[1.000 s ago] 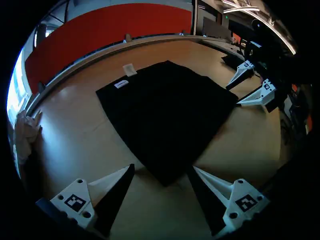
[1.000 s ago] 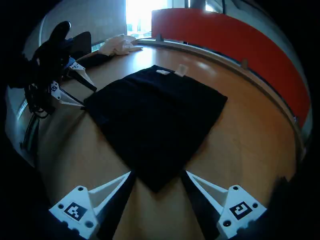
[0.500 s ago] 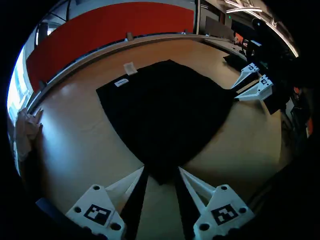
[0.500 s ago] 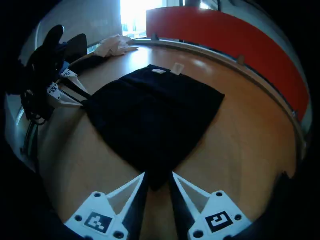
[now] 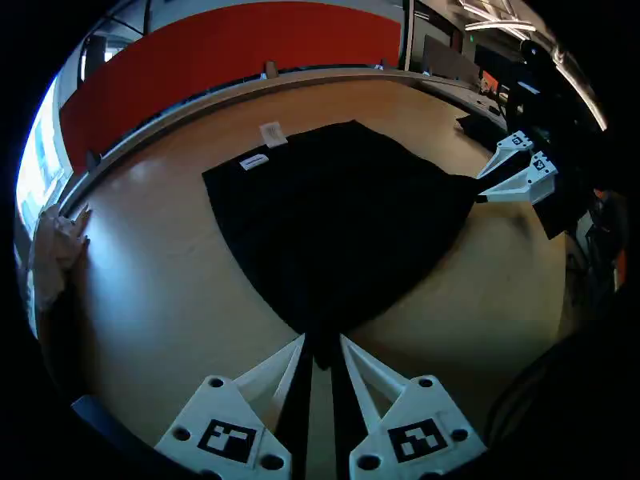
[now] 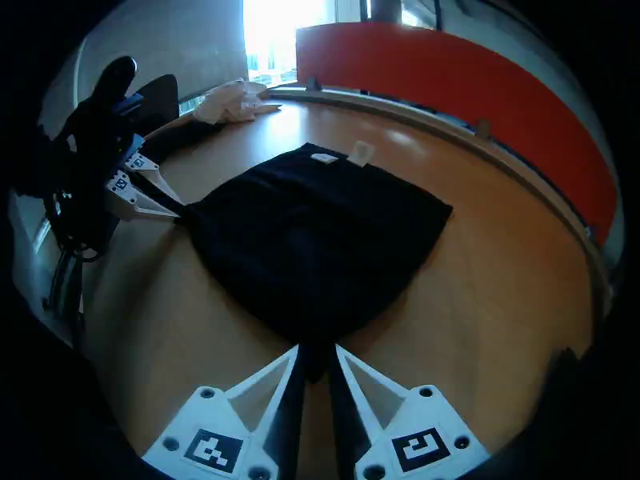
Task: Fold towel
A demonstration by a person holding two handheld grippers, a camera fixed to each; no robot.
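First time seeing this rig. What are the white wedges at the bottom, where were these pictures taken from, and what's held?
Those wedges are the fingers of hand-held grippers; a person carries one in each hand, each with a fisheye camera looking along its fingers. The left gripper view shows the left gripper pinching a corner of a black towel spread on a wooden table. The right gripper, in its own view, pinches an adjacent corner. A pale cloth lies farther off.

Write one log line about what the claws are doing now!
step: grab corners | left claw: shut on towel corner | right claw: shut on towel corner | towel: spread on table
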